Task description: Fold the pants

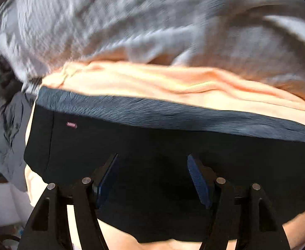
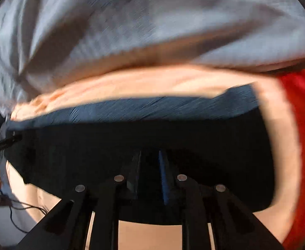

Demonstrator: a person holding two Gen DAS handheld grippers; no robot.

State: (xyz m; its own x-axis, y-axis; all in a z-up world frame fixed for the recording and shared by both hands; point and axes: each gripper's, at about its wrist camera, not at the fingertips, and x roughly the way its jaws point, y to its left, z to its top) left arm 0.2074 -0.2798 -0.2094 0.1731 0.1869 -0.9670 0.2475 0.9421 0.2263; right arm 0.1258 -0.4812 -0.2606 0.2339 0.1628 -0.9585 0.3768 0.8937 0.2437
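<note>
Dark navy pants [image 1: 131, 137] lie folded into a broad flat band on a peach sheet [image 1: 152, 83], with a small red label [image 1: 71, 124] near their left end. My left gripper [image 1: 152, 158] hovers over the pants, open wide, with nothing between its blue pads. In the right wrist view the same pants [image 2: 110, 145] fill the middle, their right end lying near a red cloth. My right gripper [image 2: 150, 153] is over them, its pads only a narrow gap apart, and I see no cloth pinched between them. Both views are blurred.
A grey-white checked blanket [image 1: 131, 20] is bunched up behind the pants, also in the right wrist view [image 2: 152, 20]. A crumpled grey garment [image 1: 8, 137] lies at the left. Red cloth [image 2: 302, 125] lies along the right. A thin black cable [image 2: 21, 206] trails at the lower left.
</note>
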